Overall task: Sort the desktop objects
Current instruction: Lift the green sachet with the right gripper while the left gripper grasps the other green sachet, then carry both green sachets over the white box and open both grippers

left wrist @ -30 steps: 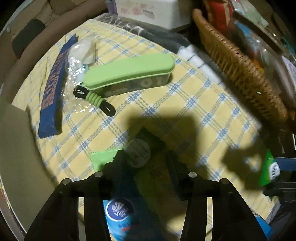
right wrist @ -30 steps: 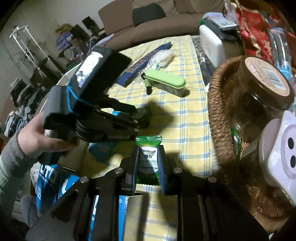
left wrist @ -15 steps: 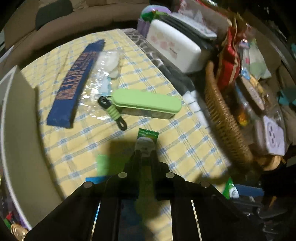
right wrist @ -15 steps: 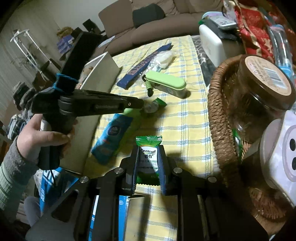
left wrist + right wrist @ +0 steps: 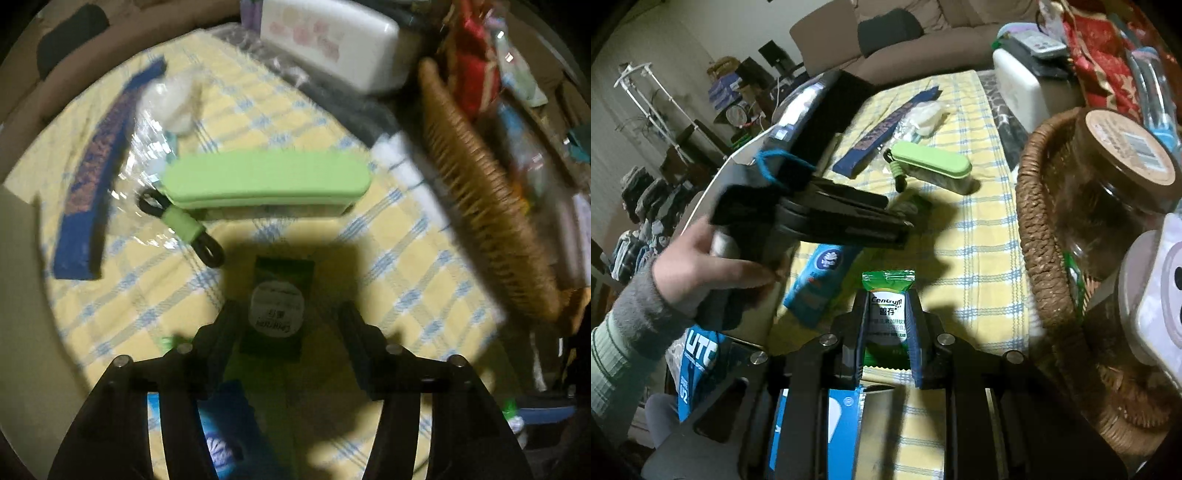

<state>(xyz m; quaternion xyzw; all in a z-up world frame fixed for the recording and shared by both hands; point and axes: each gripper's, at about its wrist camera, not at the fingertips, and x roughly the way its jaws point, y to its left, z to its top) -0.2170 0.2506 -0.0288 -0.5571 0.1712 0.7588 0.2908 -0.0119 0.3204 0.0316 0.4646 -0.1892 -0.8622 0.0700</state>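
Left gripper (image 5: pixel 288 328) was over the yellow checked tablecloth (image 5: pixel 399 236), jaws spread wide. A green sachet (image 5: pixel 282 295) with a round white label lay between the fingers, nearer the left one; the left wrist view does not show whether that finger touched it. The frame was motion-blurred, so whether the sachet rested flat on the cloth or was lifted cannot be told.

Right gripper (image 5: pixel 886 314) was clamped on a second green sachet (image 5: pixel 887 291), printed "Centrum", held upright between the pads near the table's near edge. The wicker basket (image 5: pixel 1034 236) stood along the right edge, with a brown-lidded jar (image 5: pixel 1123 155) inside it.

Other items on the cloth: the green case (image 5: pixel 266 181) with a black loop strap, toward the middle; a long blue packet (image 5: pixel 92 184) and a clear plastic wrapper (image 5: pixel 170 99) toward the far left side; a blue tissue pack (image 5: pixel 820 280) near the left edge. A white box (image 5: pixel 332 37) sat at the far edge.

Judgement: the left sachet was either just set down or about to be gripped; not decidable from these views.

Risks noted:
- Sachet sat off-centre in the open jaws. Closing could push it sideways or pinch only a crimped edge, and the thin foil would slip out.
- The strap loop of the green case lay just beside the left finger; a forward reach could snag it and drag the case.
- The left tool stood close in front of the right gripper; carrying the right sachet toward the basket could cause a collision.
- The jar crowded the basket, so a dropped sachet might land on the rim.
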